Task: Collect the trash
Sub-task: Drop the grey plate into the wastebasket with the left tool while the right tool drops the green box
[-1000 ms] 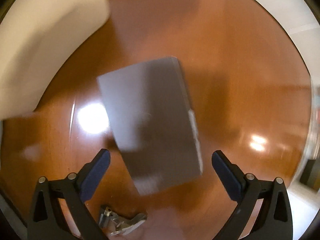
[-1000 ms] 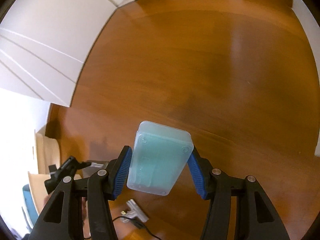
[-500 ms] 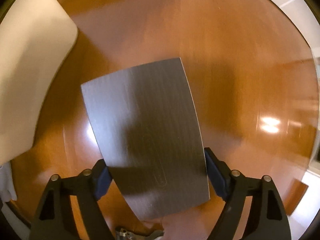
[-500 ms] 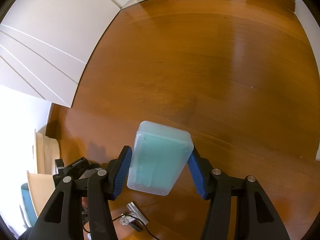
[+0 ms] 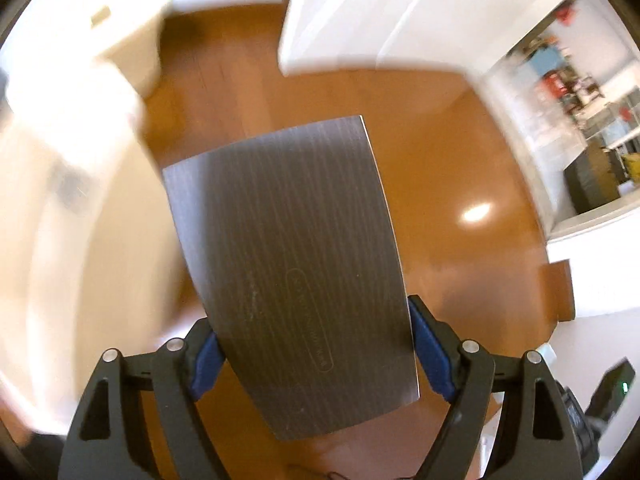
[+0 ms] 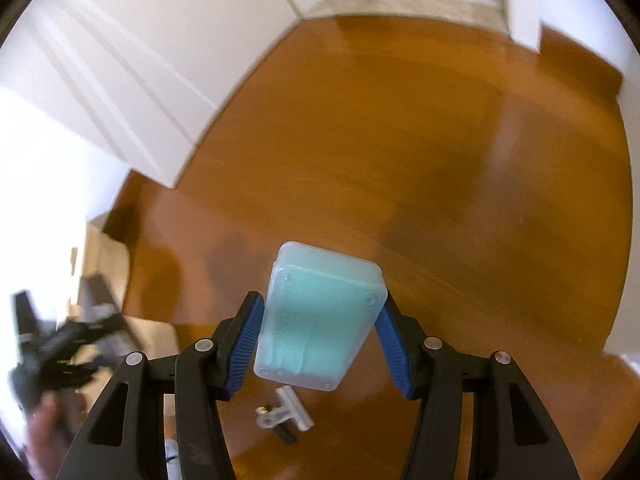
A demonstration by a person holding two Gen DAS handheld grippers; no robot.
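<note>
My left gripper [image 5: 312,356] is shut on a flat grey box [image 5: 288,256] with fine dark stripes and holds it above the wooden floor [image 5: 452,160]. My right gripper [image 6: 320,344] is shut on a translucent teal plastic case [image 6: 320,316] and holds it above the floor [image 6: 400,140]. The left gripper also shows blurred at the left edge of the right wrist view [image 6: 52,344].
A metal binder clip [image 6: 286,414] lies on the floor below the teal case. White doors and walls [image 6: 120,60] border the floor. A pale cabinet [image 5: 128,52] and a white wall [image 5: 360,12] stand ahead in the left wrist view.
My left gripper closed on the grey box and lifted it, tilting up so the room comes into view. My right gripper keeps the teal case and shifted slightly.
</note>
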